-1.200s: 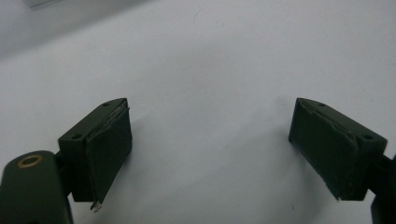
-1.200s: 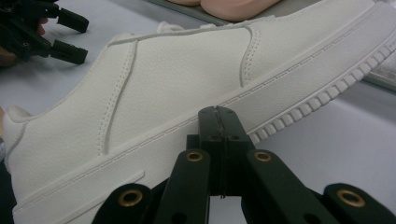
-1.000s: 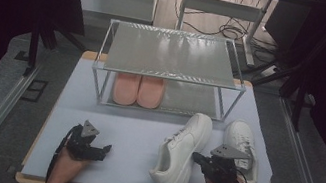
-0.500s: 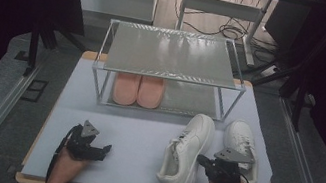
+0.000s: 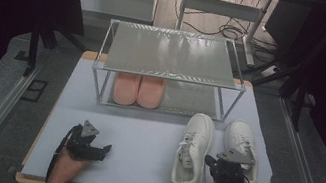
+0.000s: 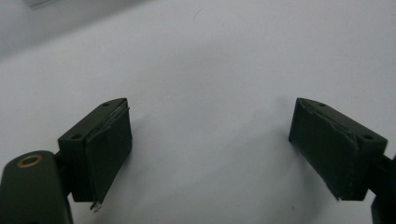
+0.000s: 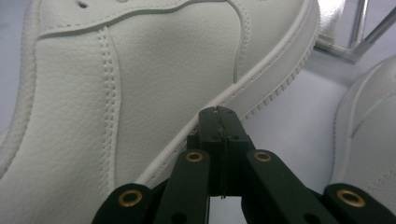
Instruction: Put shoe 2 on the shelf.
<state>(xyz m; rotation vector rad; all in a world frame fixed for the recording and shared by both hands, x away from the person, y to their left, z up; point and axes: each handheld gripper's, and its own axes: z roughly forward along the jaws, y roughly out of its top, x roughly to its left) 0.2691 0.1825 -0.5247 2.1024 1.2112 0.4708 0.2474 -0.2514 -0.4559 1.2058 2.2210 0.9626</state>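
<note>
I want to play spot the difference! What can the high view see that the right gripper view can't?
High view alone: the rack, pink slippers under it, and the left tongs, open. Right gripper view alone: the stitching on the left sneaker up close, with the right tongs shut against its sole edge. Both: the two white sneakers and the pale mat.

The table (image 5: 151,145) is seen from above and in front by the high view. The pale mat is faced closely by the left gripper view. The white sneaker (image 7: 154,79) is viewed at very close range in the right gripper view and, lower right, from above (image 5: 193,155).
</note>
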